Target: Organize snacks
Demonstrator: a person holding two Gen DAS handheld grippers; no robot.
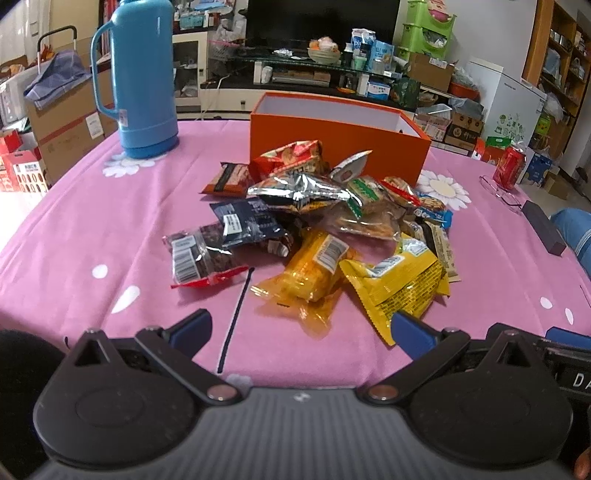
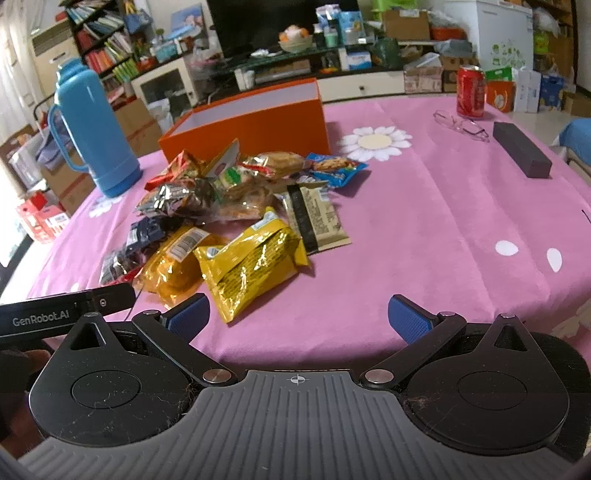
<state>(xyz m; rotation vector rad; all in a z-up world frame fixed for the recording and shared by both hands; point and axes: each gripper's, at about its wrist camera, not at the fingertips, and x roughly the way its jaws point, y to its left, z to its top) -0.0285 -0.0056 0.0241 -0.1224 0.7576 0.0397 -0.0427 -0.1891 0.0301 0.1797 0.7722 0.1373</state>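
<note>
A: Since both claws, left claw (image 1: 301, 328) & right claw (image 2: 297, 317), gape wide w/ nothing held, what's the risk?

B: Crinkly snack-packet pile (image 1: 314, 225) lies mid-worktop, near side of open orange cardboard box (image 1: 340, 136); overlapping foil could slip or drag neighbours.

Cluttered living room lay behind table. Dark TV (image 1: 321, 18) stood on glass-topped low stand (image 1: 295, 64). Bookshelf (image 2: 103, 48) filled left wall, white fridge (image 1: 513, 110) right; cardboard boxes (image 1: 70, 122) crowded floor. Daylight entered from left.
</note>
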